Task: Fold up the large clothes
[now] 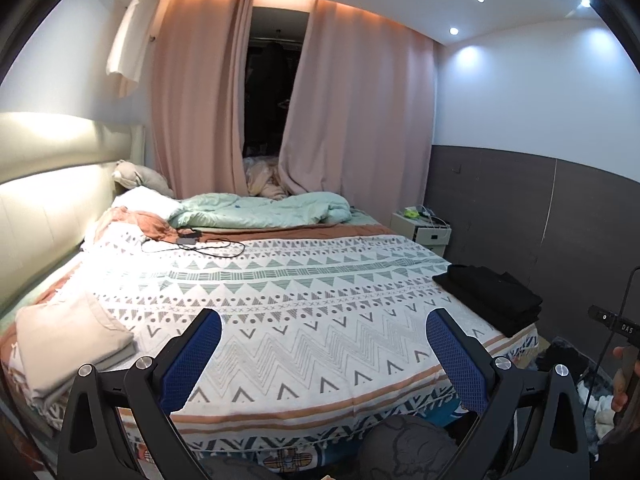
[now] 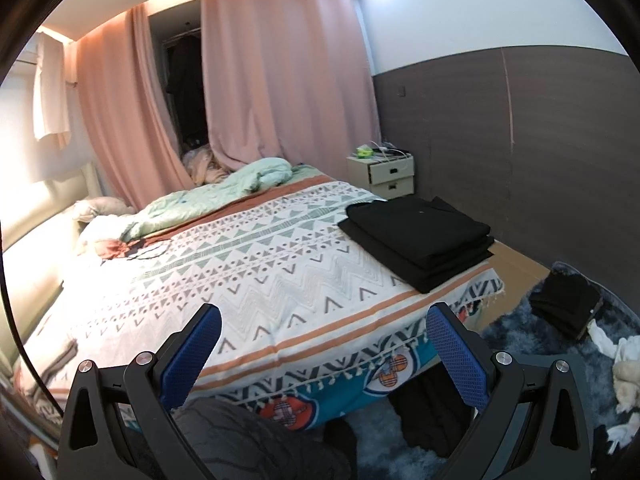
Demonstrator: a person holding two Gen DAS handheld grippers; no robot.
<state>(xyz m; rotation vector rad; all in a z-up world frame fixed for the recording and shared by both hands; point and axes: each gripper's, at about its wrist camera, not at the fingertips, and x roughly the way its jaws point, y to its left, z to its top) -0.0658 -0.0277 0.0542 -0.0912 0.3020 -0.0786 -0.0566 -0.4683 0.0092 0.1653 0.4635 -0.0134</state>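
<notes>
A folded stack of black clothes (image 1: 490, 298) (image 2: 418, 236) lies at the bed's right front corner. A folded beige garment (image 1: 68, 340) rests at the bed's left front corner. On the rug to the right, more dark clothes (image 2: 564, 306) and white ones (image 2: 624, 364) are heaped. My left gripper (image 1: 323, 356) hangs open over the bed's front edge, holding nothing. The right gripper (image 2: 323, 354) is open too, above the front edge, with the black stack ahead and to its right.
The bed carries a patterned white blanket (image 1: 304, 300), a mint duvet (image 1: 260, 210) and a black cable (image 1: 200, 246) near the pillows. A bedside cabinet (image 2: 382, 174) stands by the dark wall. Pink curtains (image 1: 352, 108) hang behind. A hand holding a device (image 1: 624, 376) shows at right.
</notes>
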